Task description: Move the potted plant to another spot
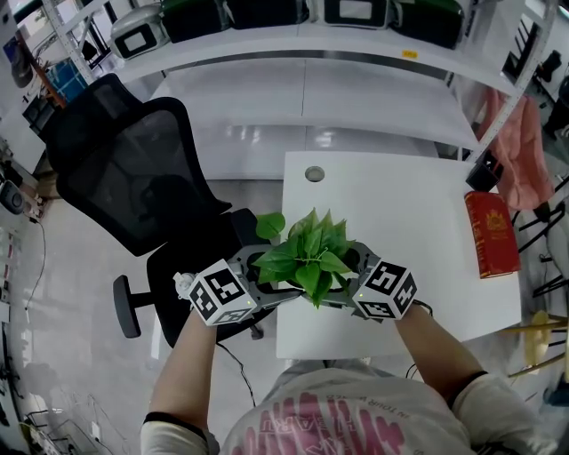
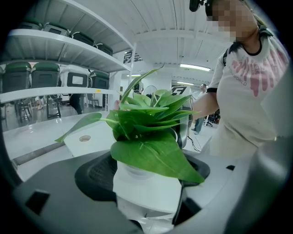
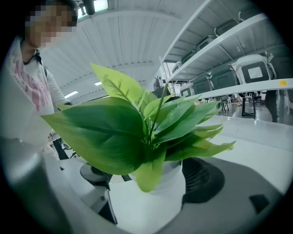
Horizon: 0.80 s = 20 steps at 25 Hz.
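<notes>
A potted plant (image 1: 308, 256) with broad green leaves hangs over the near left edge of the white table (image 1: 400, 213), held from both sides. In the head view the leaves hide its white pot. My left gripper (image 1: 269, 277) reaches in from the left and is shut on the pot; the left gripper view shows the white pot (image 2: 145, 183) wedged between the dark jaw pads. My right gripper (image 1: 349, 279) comes in from the right. In the right gripper view the pot (image 3: 149, 201) also sits clamped between the jaws, under large leaves (image 3: 137, 132).
A black office chair (image 1: 133, 178) stands just left of the table. A red box (image 1: 491, 233) lies at the table's right edge and a cable hole (image 1: 315, 173) near its far edge. Shelves with cases (image 1: 267, 22) run behind; pink cloth (image 1: 524, 151) hangs at right.
</notes>
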Each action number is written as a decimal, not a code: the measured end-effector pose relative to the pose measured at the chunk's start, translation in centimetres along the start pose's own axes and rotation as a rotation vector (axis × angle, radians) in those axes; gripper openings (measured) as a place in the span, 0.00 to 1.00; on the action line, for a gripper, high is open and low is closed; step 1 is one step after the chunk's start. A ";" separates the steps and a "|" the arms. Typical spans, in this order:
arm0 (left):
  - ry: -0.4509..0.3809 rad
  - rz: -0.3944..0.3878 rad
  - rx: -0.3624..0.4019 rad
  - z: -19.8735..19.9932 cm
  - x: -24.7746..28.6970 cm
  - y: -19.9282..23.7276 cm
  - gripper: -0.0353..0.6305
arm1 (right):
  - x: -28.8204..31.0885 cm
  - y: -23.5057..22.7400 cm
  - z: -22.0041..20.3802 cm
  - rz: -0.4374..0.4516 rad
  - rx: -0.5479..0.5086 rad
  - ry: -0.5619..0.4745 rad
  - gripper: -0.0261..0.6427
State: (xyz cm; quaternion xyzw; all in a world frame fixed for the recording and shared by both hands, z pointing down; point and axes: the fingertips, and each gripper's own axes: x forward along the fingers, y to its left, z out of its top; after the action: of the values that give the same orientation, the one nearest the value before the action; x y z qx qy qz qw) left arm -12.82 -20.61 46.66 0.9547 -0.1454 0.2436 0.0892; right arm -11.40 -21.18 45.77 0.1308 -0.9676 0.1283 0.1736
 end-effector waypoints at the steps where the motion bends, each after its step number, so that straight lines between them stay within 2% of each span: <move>1: 0.002 -0.004 -0.004 -0.4 0.0 0.1 0.57 | 0.3 0.0 -0.2 -0.002 0.001 0.006 0.74; 20: 0.032 -0.081 -0.046 -4.9 1.7 1.2 0.57 | 3.0 -1.1 -4.2 -0.033 0.071 0.062 0.74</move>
State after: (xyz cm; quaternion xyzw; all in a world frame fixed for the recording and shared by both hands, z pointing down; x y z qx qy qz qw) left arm -13.92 -21.00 51.85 0.9535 -0.1109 0.2518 0.1231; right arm -12.47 -21.57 50.93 0.1487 -0.9543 0.1639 0.2007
